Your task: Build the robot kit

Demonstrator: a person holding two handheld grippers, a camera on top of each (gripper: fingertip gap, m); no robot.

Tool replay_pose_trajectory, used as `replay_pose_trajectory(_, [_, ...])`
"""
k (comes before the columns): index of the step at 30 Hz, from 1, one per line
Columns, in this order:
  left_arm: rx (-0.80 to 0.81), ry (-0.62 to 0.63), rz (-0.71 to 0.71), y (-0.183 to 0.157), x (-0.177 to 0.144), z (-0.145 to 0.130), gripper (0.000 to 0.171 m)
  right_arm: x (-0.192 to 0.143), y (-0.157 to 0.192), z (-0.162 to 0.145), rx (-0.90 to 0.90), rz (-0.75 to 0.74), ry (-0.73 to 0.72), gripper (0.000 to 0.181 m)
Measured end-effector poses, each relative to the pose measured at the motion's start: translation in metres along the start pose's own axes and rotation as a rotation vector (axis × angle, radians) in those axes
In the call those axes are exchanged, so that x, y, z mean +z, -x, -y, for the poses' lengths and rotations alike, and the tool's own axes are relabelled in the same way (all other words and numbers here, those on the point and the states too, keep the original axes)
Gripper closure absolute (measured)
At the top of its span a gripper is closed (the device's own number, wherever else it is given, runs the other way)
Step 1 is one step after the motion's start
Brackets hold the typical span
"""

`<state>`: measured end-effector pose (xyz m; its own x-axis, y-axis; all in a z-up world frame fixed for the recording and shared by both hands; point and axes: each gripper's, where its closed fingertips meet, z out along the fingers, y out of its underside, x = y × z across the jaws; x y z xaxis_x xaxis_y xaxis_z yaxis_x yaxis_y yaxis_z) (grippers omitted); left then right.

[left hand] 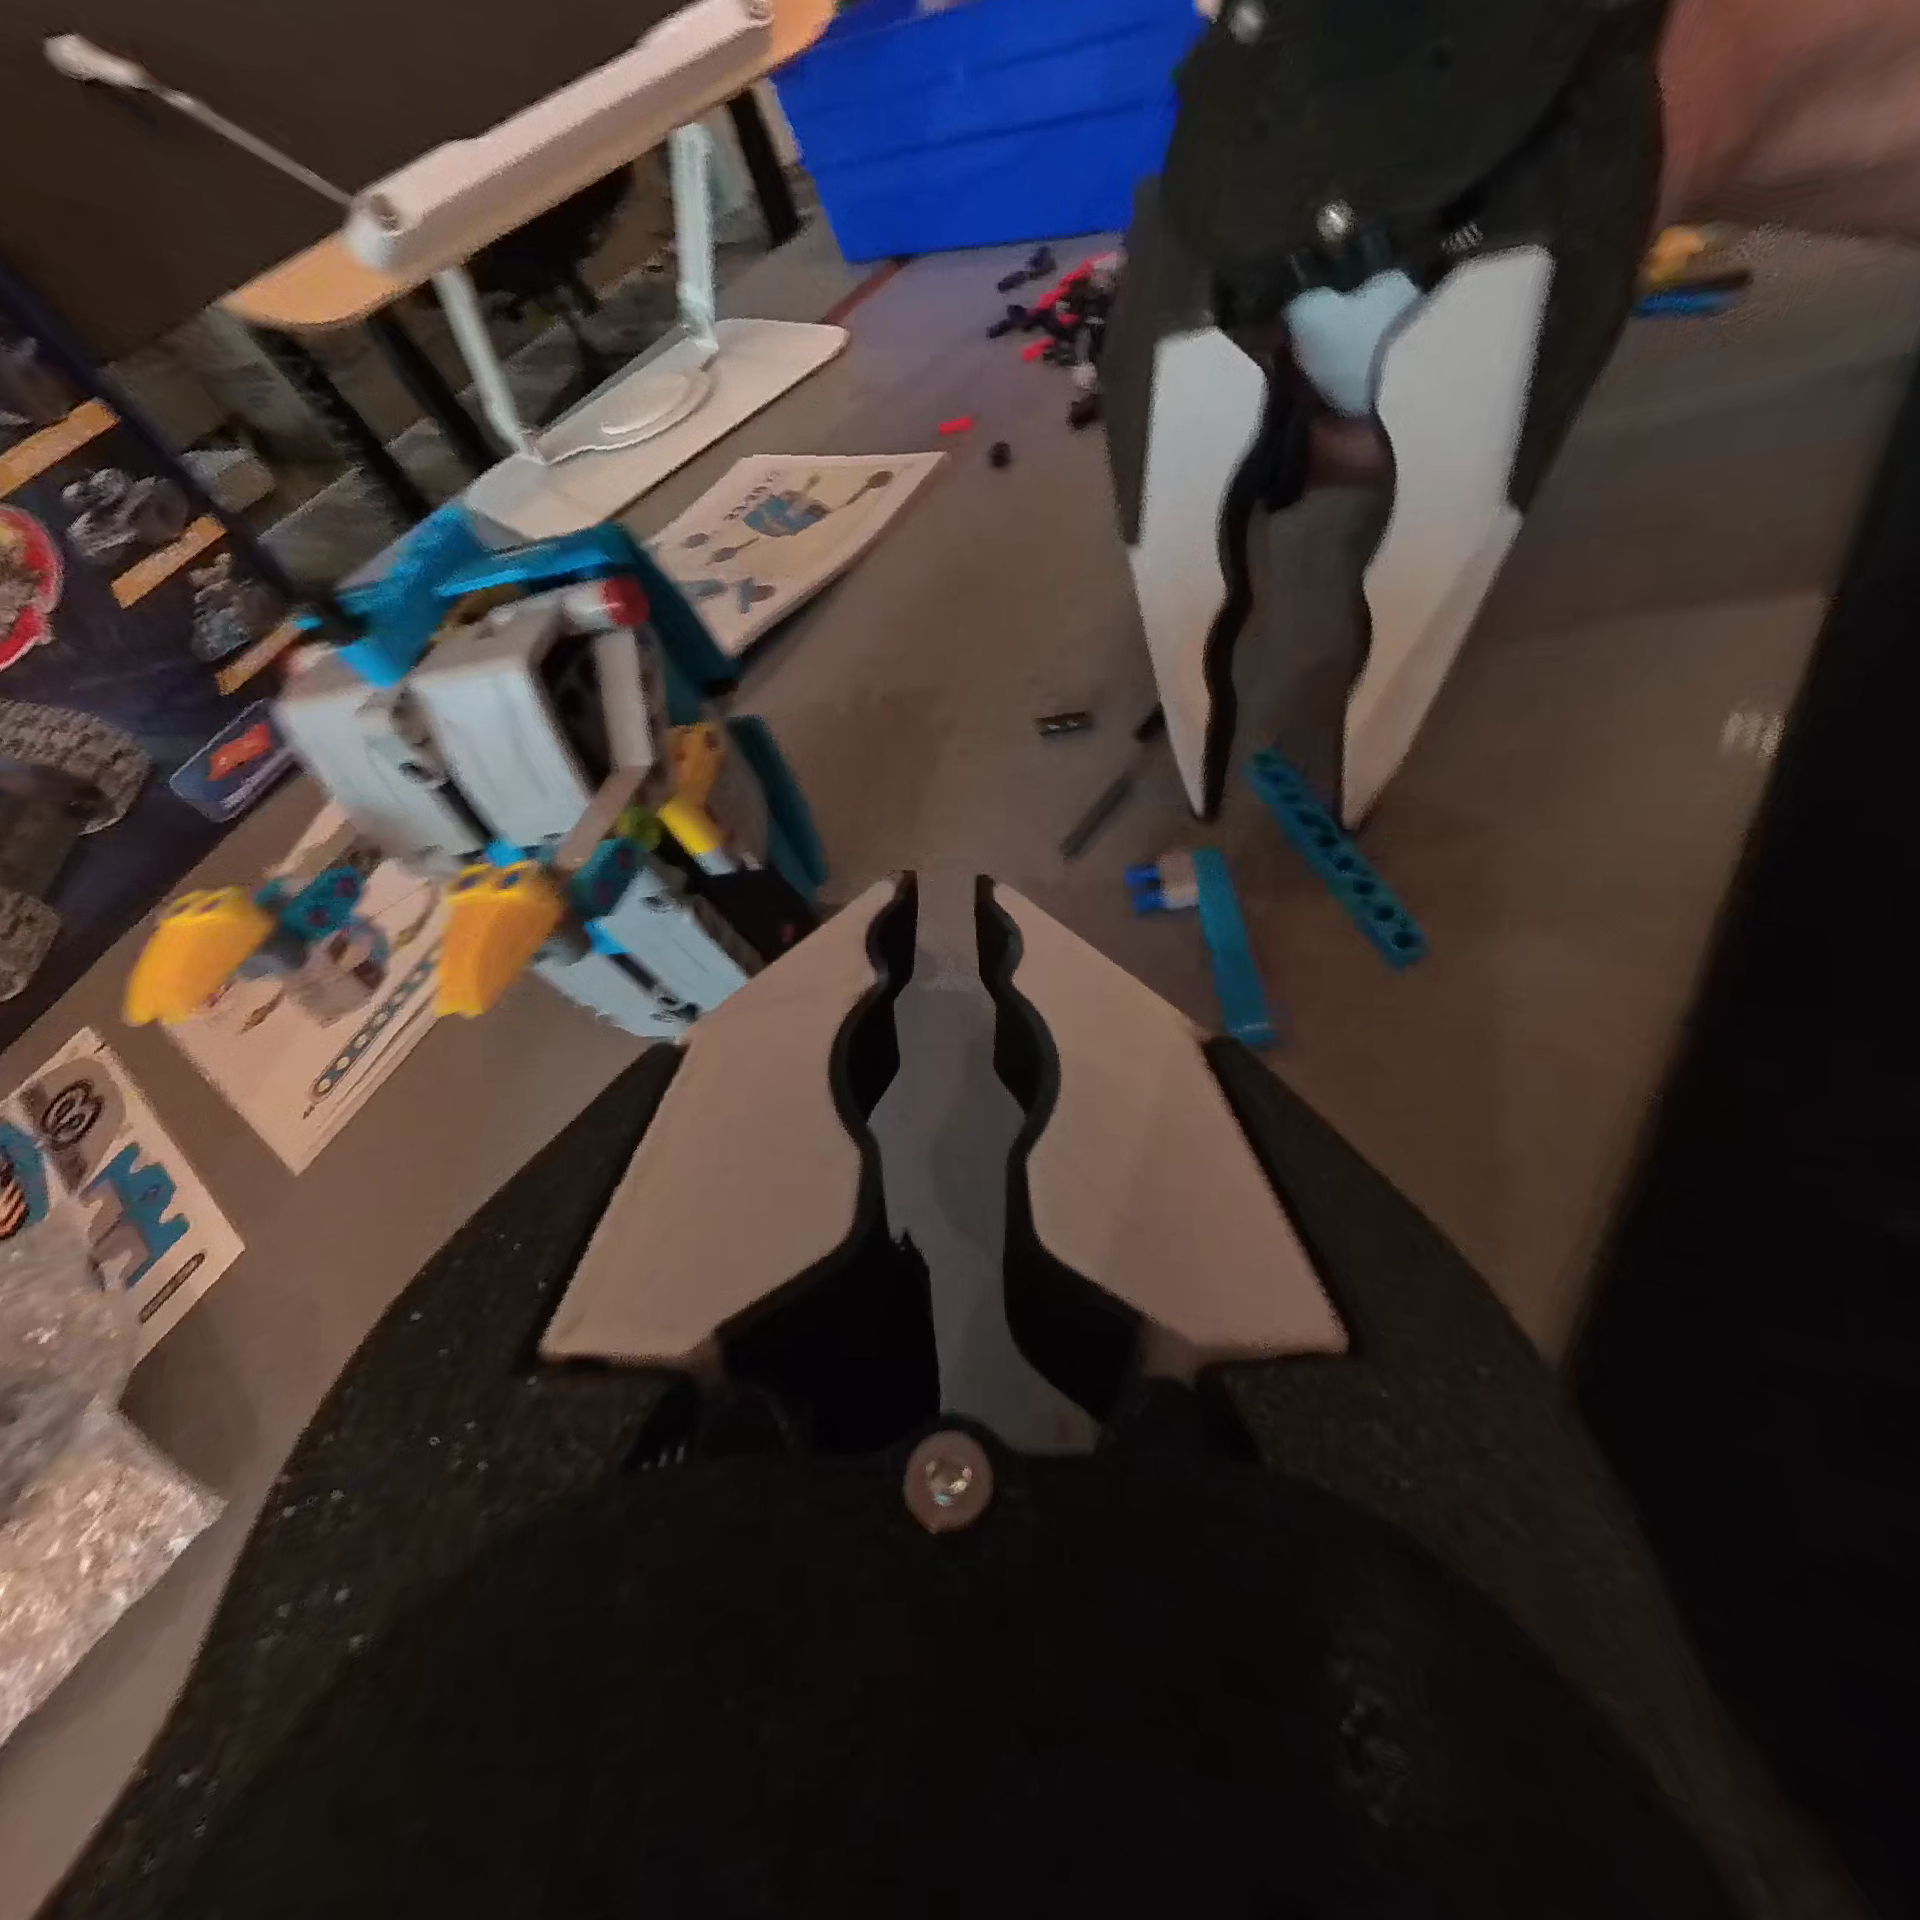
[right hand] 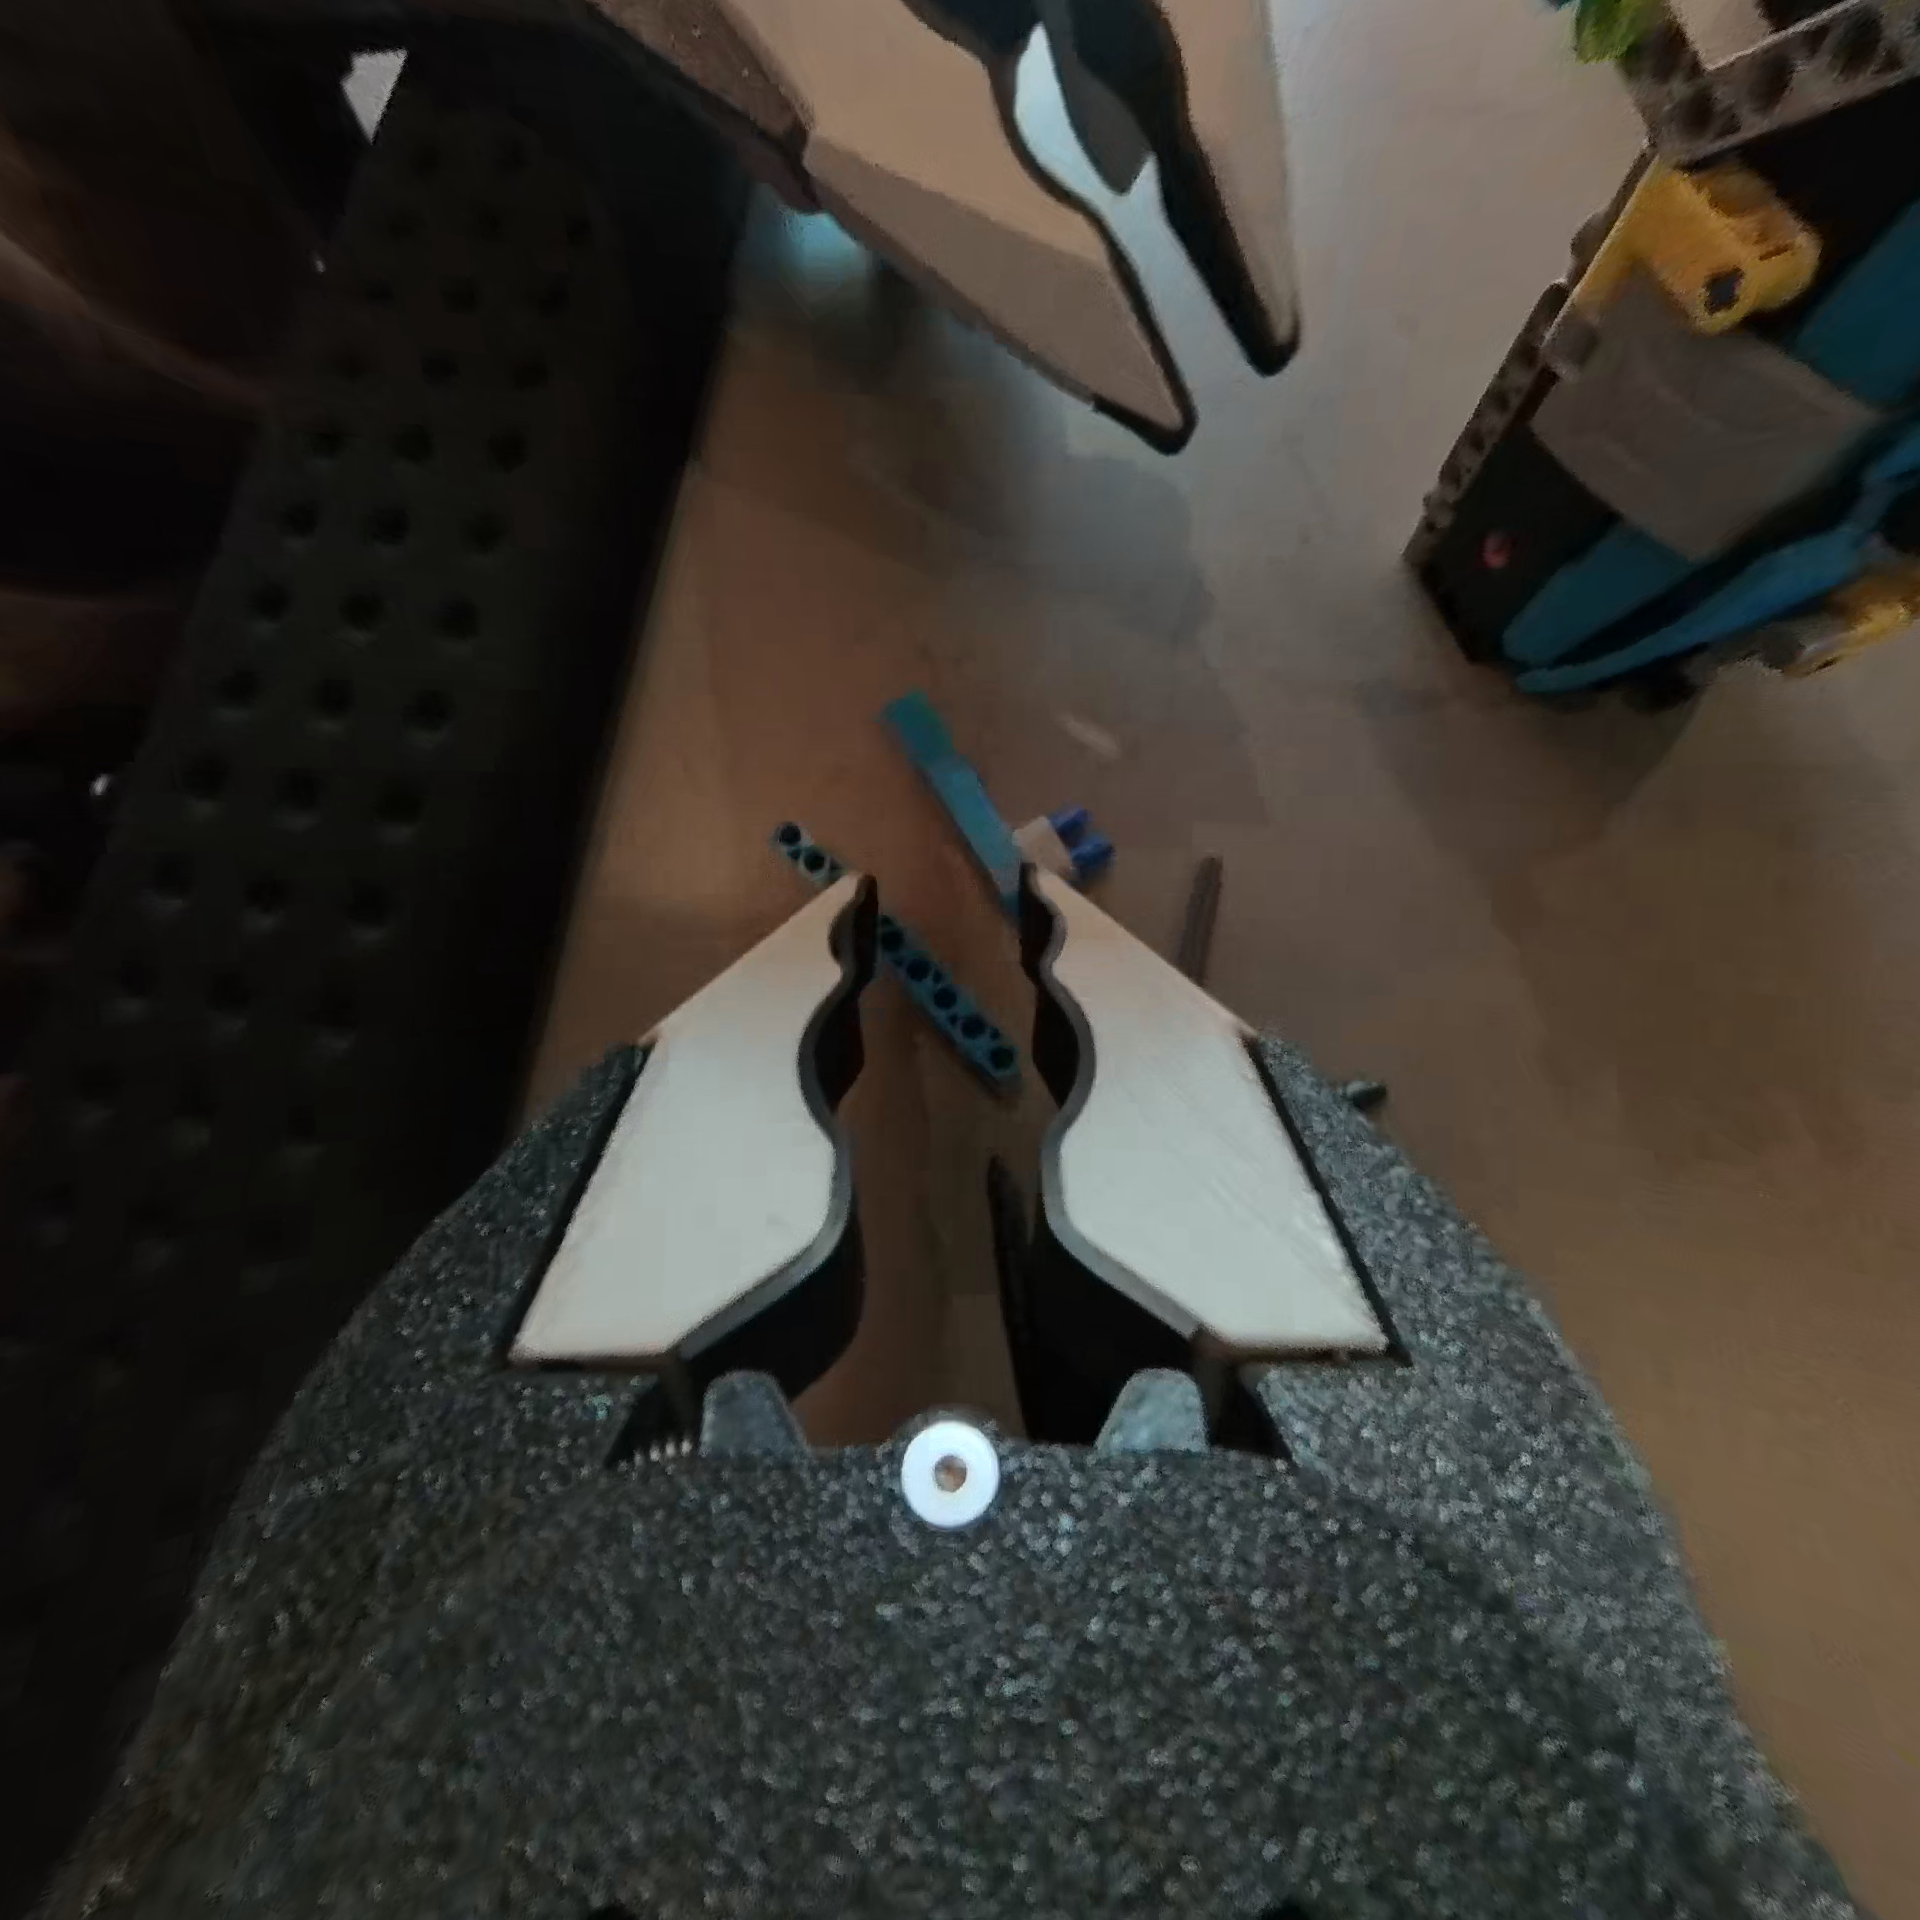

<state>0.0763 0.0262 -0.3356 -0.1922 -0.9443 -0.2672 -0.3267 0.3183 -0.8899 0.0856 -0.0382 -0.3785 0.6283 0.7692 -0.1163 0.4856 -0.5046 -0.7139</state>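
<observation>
My right gripper [right hand: 945, 883] is open and empty, its fingers pointing down over a teal beam with holes [right hand: 940, 982] that lies on the brown table. In the left wrist view the right gripper [left hand: 1278, 816] hangs with its tips just above that beam [left hand: 1340, 862]. A second teal beam [left hand: 1231, 956] and a small blue-and-white piece [left hand: 1158, 883] lie beside it. My left gripper [left hand: 945, 883] is empty, its jaws a narrow gap apart, low over the table. A white, teal and yellow brick model [left hand: 520, 748] stands to its left, apart from it.
A white desk lamp [left hand: 582, 208], a blue bin [left hand: 987, 125] and a pile of small parts [left hand: 1060, 301] stand at the back. Printed sheets [left hand: 790, 540] and a plastic bag [left hand: 62, 1455] lie at left. A dark axle [right hand: 1200, 914] lies nearby. A black perforated panel [right hand: 312, 727] borders the table.
</observation>
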Motion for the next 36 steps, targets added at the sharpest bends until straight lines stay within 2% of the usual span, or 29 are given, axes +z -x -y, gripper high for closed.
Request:
replay_pose_trajectory(3, [0.124, 0.036, -0.093, -0.029, 0.004, -0.004, 0.16, -0.014, 0.011, -0.013, 0.006, 0.042, 0.043, 0.154])
replay_pose_trajectory(6, [0.244, 0.066, -0.101, -0.045, 0.007, -0.009, 0.159, -0.017, 0.004, -0.022, -0.016, -0.013, 0.084, 0.153])
replay_pose_trajectory(8, [0.264, 0.07, -0.102, -0.048, 0.008, -0.01, 0.16, -0.015, 0.001, -0.024, -0.046, -0.045, 0.095, 0.152])
replay_pose_trajectory(11, [0.227, 0.053, -0.102, -0.045, 0.006, -0.007, 0.16, -0.009, -0.001, -0.029, -0.066, -0.059, 0.132, 0.154])
replay_pose_trajectory(13, [0.186, 0.041, -0.116, -0.044, 0.005, -0.004, 0.159, -0.009, 0.001, -0.027, -0.054, -0.046, 0.119, 0.167])
replay_pose_trajectory(16, [0.147, 0.028, -0.125, -0.042, 0.004, -0.001, 0.159, -0.007, -0.003, -0.026, -0.031, -0.06, 0.118, 0.16])
replay_pose_trajectory(24, [0.076, 0.017, -0.122, -0.034, 0.003, 0.001, 0.159, -0.005, -0.002, -0.023, -0.076, -0.07, 0.106, 0.158])
replay_pose_trajectory(27, [0.068, 0.015, -0.132, -0.035, 0.003, 0.001, 0.159, -0.005, -0.002, -0.024, -0.042, -0.055, 0.108, 0.159])
replay_pose_trajectory(31, [0.097, 0.019, -0.172, -0.042, 0.003, 0.0, 0.157, -0.006, 0.0, -0.024, -0.031, -0.043, 0.128, 0.173])
replay_pose_trajectory(36, [0.075, -0.004, -0.173, -0.04, 0.001, 0.004, 0.157, -0.022, 0.005, 0.001, 0.049, 0.032, -0.032, 0.173])
